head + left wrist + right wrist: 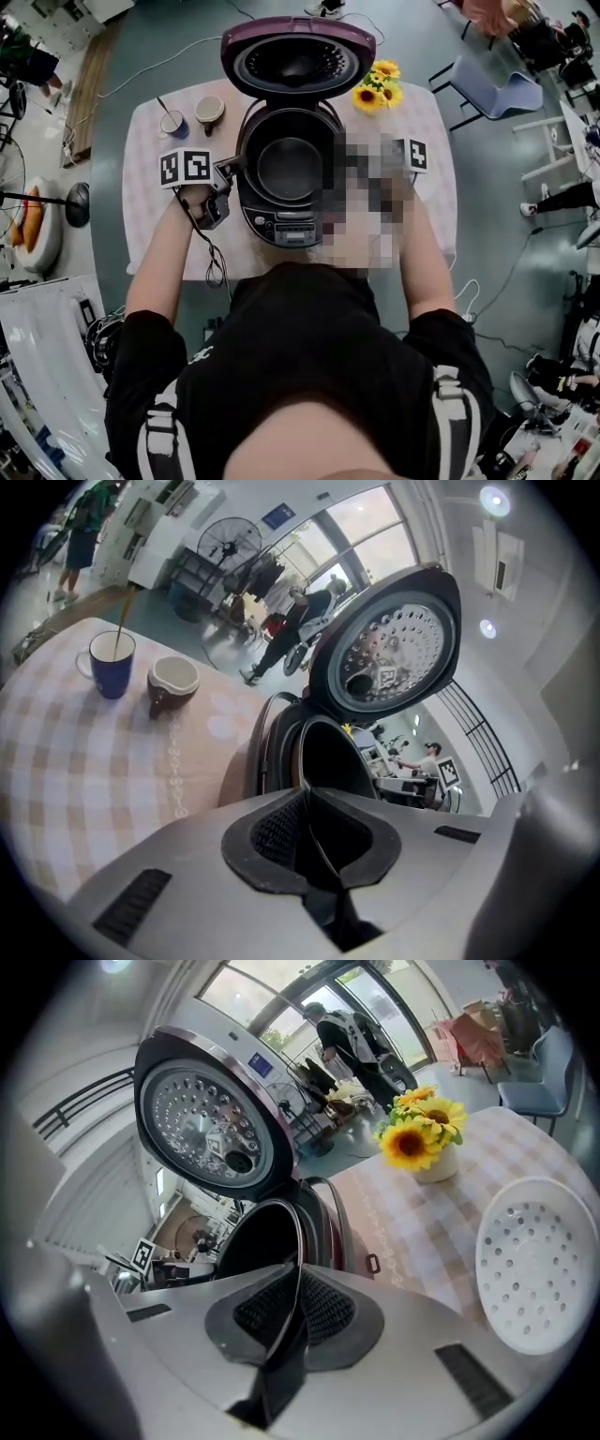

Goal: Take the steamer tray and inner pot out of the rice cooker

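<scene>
Looking straight down on a rice cooker (286, 220) parked mid-frame on the checked bench (150, 131), purple lid (297, 58) flipped up toward the top of the frame. Can see the dark inner pot (289, 167) seated in the cooker body.

Got the left claw (232, 169) coming in from the left of the frame and clenched on the pot's thin rim. Checks out in the left gripper view too, with the ribbed pads (274, 834) squeezed right onto that metal edge at lower centre.

Same deal on the other side: got the right claw (292, 1312) clamped on the opposite rim, seen edge-on at the lower middle of the right gripper view. Can't make out its tips in the head view though.

Found the white steamer tray (539, 1274) already out of the cooker, lying flat on the bench at the right edge of the right gripper view, near the cooker but not touching it.

Also spotting a vase of sunflowers (419, 1138) at that view's upper right. Plus a blue mug (112, 663) and a brown cup (172, 682) just beside each other at the upper left of the left gripper view.
</scene>
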Motion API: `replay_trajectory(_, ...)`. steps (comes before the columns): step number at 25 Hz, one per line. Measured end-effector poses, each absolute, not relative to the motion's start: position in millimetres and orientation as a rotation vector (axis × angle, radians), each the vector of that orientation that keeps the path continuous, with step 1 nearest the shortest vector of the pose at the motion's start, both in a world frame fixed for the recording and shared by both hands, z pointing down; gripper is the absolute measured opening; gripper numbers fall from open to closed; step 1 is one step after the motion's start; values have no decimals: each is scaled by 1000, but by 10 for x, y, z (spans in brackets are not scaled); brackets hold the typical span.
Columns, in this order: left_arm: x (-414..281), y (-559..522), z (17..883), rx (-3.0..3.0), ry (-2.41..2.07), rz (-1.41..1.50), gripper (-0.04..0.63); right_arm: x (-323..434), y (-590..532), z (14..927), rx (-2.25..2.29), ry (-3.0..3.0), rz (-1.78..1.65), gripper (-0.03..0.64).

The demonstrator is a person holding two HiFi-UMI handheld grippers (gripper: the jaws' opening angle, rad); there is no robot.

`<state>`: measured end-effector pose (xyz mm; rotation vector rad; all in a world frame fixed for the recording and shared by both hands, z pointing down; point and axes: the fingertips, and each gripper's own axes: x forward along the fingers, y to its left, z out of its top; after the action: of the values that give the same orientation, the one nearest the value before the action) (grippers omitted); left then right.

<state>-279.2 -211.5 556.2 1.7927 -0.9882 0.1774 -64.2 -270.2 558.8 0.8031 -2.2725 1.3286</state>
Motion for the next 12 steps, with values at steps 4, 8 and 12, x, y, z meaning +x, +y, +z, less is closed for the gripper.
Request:
replay_trajectory(4,-2808,-2087,5530,1772,-1003,115,18,-642,-2678,5555,870,-2291,1378,18)
replay_trajectory(8,-2811,-2048,5378,1791,-994,40,15,-633,-2650,5304,887,-2351,1358,15)
replay_trajectory(12,-2824,-2023,5071,1839,-977,-51,15,-642,-2629,4916,877,-2455,1372,15)
